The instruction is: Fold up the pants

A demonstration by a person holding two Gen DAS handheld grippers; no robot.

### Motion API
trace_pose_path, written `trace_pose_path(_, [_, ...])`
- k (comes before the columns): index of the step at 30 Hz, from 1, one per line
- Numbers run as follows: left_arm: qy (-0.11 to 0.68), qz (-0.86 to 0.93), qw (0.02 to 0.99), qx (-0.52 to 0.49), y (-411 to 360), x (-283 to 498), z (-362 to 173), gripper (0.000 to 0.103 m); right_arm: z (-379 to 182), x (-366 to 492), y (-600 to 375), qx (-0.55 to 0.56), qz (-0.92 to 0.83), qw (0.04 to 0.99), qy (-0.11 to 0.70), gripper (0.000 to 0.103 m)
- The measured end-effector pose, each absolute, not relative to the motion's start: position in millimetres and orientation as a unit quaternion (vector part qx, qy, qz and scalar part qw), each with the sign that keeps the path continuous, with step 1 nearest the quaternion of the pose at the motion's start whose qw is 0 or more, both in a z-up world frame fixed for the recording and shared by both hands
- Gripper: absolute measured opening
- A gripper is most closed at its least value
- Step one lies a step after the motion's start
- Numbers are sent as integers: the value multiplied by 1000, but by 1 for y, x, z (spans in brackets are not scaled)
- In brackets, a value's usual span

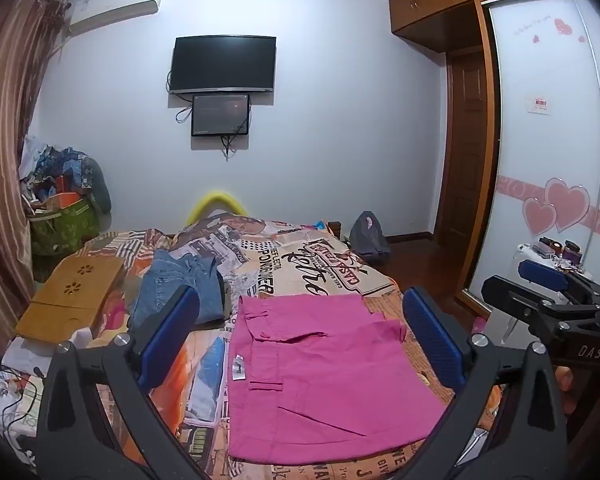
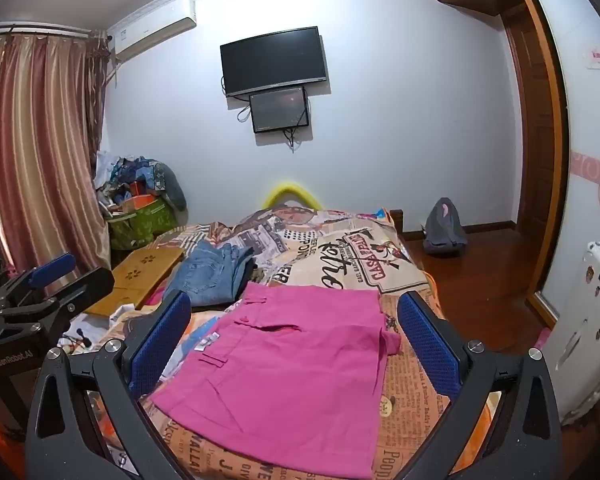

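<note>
Pink pants (image 1: 320, 376) lie folded into a flat rectangle on the printed bedspread (image 1: 332, 264), waistband toward the left with a white label showing. They also show in the right wrist view (image 2: 292, 372). My left gripper (image 1: 300, 340) is open and empty, held above the pants, its blue pads either side of them. My right gripper (image 2: 296, 340) is open and empty, also above the pants. The right gripper shows at the right edge of the left wrist view (image 1: 548, 280), and the left gripper at the left edge of the right wrist view (image 2: 52, 276).
Folded blue jeans (image 1: 180, 292) lie behind the pink pants. A wooden lap tray (image 1: 72, 300) sits on the bed's left side. Cables (image 1: 16, 400) lie at the near left. A grey backpack (image 1: 368, 236) stands on the floor, and a wardrobe (image 1: 540, 140) is at the right.
</note>
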State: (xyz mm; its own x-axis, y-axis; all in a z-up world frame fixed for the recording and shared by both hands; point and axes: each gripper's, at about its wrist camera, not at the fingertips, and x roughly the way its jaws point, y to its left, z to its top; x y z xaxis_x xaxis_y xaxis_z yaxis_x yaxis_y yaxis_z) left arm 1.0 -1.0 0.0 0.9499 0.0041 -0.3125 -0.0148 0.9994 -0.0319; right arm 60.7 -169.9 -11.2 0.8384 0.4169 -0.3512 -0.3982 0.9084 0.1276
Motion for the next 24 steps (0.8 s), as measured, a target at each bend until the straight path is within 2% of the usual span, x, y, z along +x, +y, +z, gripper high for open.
trace_pose_path(24, [155,-7,988,-19,2,1,-5,103,-7,62,-171,19,209,960,185,103])
